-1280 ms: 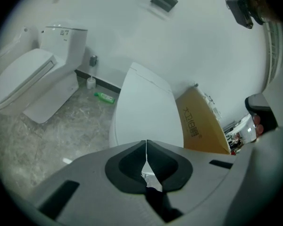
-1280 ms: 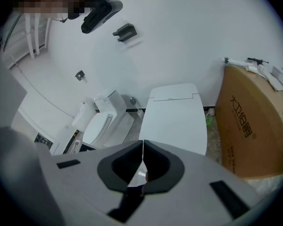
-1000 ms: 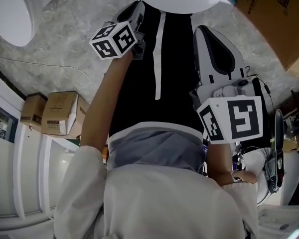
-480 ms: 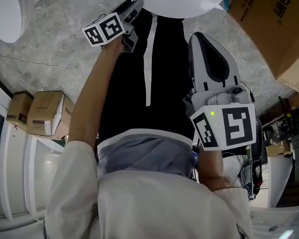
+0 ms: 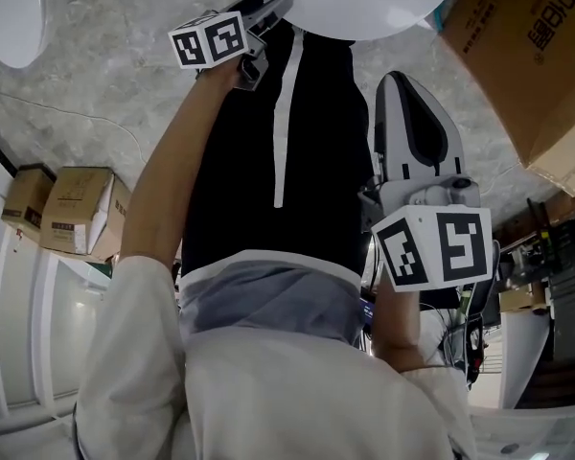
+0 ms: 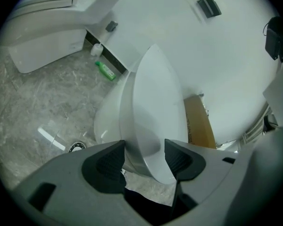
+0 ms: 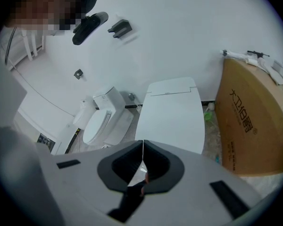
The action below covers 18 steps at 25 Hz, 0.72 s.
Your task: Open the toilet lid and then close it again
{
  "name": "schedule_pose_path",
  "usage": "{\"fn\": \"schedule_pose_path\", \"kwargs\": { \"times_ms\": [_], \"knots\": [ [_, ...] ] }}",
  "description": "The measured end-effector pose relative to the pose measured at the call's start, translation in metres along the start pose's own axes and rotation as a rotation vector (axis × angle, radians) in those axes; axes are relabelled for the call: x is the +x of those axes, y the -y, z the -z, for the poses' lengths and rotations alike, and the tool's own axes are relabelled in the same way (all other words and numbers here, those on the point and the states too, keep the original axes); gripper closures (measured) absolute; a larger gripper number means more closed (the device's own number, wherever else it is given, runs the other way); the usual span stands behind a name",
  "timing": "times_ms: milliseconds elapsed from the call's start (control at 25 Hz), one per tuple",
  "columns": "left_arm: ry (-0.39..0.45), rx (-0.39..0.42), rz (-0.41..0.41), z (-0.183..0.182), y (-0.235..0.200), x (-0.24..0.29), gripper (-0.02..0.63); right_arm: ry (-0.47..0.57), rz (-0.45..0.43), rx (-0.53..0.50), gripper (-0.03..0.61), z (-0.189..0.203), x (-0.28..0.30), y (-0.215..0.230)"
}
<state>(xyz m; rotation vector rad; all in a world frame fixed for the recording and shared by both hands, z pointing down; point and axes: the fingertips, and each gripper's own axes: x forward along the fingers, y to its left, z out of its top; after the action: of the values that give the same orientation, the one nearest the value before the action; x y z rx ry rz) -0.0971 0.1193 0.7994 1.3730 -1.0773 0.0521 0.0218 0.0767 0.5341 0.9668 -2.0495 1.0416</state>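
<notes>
While the left gripper [image 6: 144, 157] is held at the front rim of the white toilet lid [image 6: 153, 112], its jaws have just been opened wide, and the rim is seen between the pads, unclamped. The right gripper [image 7: 142, 147] is seen closed on nothing, back from the lid. A cardboard box [image 7: 254, 117] is seen beside the toilet.
</notes>
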Motion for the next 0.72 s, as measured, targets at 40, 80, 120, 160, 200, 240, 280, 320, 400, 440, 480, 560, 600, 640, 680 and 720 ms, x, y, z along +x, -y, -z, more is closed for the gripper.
{"fn": "schedule_pose_path", "kwargs": {
  "times_ms": [40,80,120,160,200,240,280,320,400,440,480,560,600,640,680,720],
  "knots": [
    [0.001,-0.011,0.006,-0.001,-0.002,0.0,0.376,0.0,0.001,0.001,0.568,0.0,0.0,0.0],
    [0.003,-0.024,0.013,-0.002,-0.003,0.0,0.376,-0.001,0.002,0.002,0.568,0.0,-0.001,0.0],
    [0.004,-0.036,0.018,-0.002,-0.004,0.0,0.376,-0.003,0.003,0.004,0.568,0.0,-0.002,0.001],
    [0.002,-0.039,0.015,-0.002,-0.005,0.001,0.377,-0.006,0.003,0.004,0.568,0.0,-0.002,0.003],
    [-0.002,-0.032,0.005,-0.001,-0.005,0.002,0.376,-0.008,0.004,0.005,0.568,0.0,-0.003,0.004],
    [-0.006,-0.018,-0.01,-0.001,-0.004,0.003,0.377,-0.008,0.005,0.005,0.568,0.001,-0.003,0.005],
    [-0.006,-0.002,-0.028,-0.001,-0.003,0.003,0.377,-0.009,0.005,0.006,0.568,0.001,-0.003,0.005],
    [-0.002,0.01,-0.043,-0.001,-0.002,0.002,0.377,-0.009,0.004,0.006,0.568,0.001,-0.003,0.005],
    [0.018,0.011,-0.067,-0.001,0.001,-0.002,0.379,-0.01,-0.001,0.007,0.568,0.001,-0.003,0.002],
    [0.029,0.002,-0.076,-0.002,0.001,-0.003,0.379,-0.012,-0.005,0.006,0.568,0.001,-0.002,0.001],
    [0.039,-0.011,-0.082,-0.003,0.001,-0.003,0.379,-0.013,-0.008,0.005,0.568,0.001,-0.001,-0.001],
    [0.051,-0.03,-0.093,-0.003,0.001,-0.003,0.395,-0.016,-0.014,0.003,0.568,0.001,0.0,-0.004],
    [0.053,-0.031,-0.096,-0.003,0.001,-0.004,0.408,-0.017,-0.017,0.002,0.568,0.001,0.0,-0.006],
    [0.054,-0.029,-0.095,-0.004,0.002,-0.005,0.411,-0.016,-0.02,0.001,0.568,0.0,0.0,-0.008],
    [0.054,-0.023,-0.092,-0.004,0.003,-0.007,0.413,-0.014,-0.023,-0.001,0.568,-0.001,0.0,-0.01],
    [0.053,-0.017,-0.088,-0.005,0.004,-0.009,0.415,-0.014,-0.025,-0.002,0.568,-0.002,0.001,-0.011]
  ]
}}
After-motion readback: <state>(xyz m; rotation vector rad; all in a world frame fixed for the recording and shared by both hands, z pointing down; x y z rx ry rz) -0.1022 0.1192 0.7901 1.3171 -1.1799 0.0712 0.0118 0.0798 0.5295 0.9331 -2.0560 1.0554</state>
